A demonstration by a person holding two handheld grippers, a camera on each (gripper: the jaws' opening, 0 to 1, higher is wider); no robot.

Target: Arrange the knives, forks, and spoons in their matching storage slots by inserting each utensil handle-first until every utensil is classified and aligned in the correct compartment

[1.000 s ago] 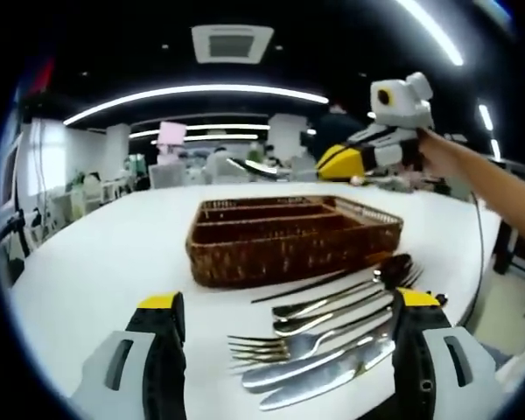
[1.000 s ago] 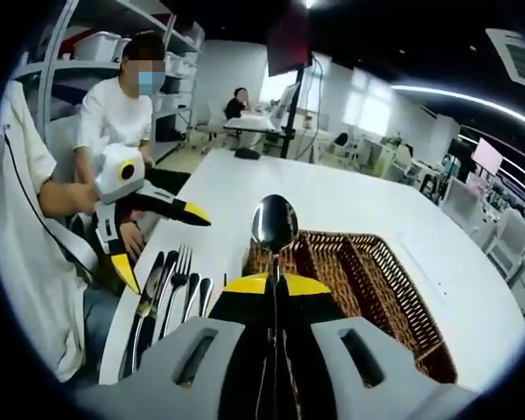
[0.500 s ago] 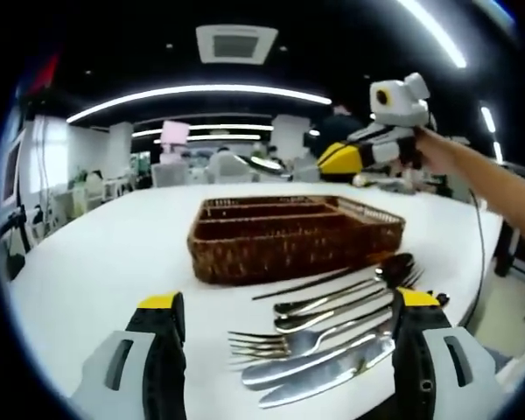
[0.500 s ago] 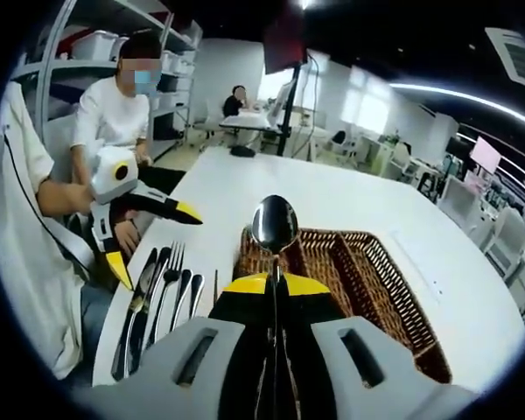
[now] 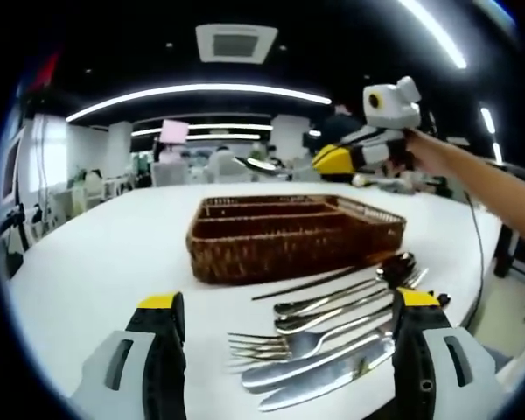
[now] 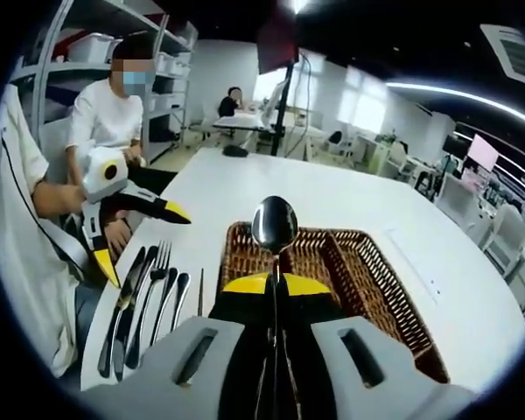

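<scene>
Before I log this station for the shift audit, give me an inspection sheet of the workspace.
Surface: white table, bare around the tray.
Job's things: wicker tray with long slots, no utensils seen inside; knives, forks and spoons lying in a row beside it; one spoon held bowl-up.
Clutter: nothing seen.
Grippers: left tool open, low over the table by the row; right tool shut on the spoon, above the tray's near end.
Cables: thin cable hanging below the person's arm.
Surroundings: office with shelves, desks, seated people.
</scene>
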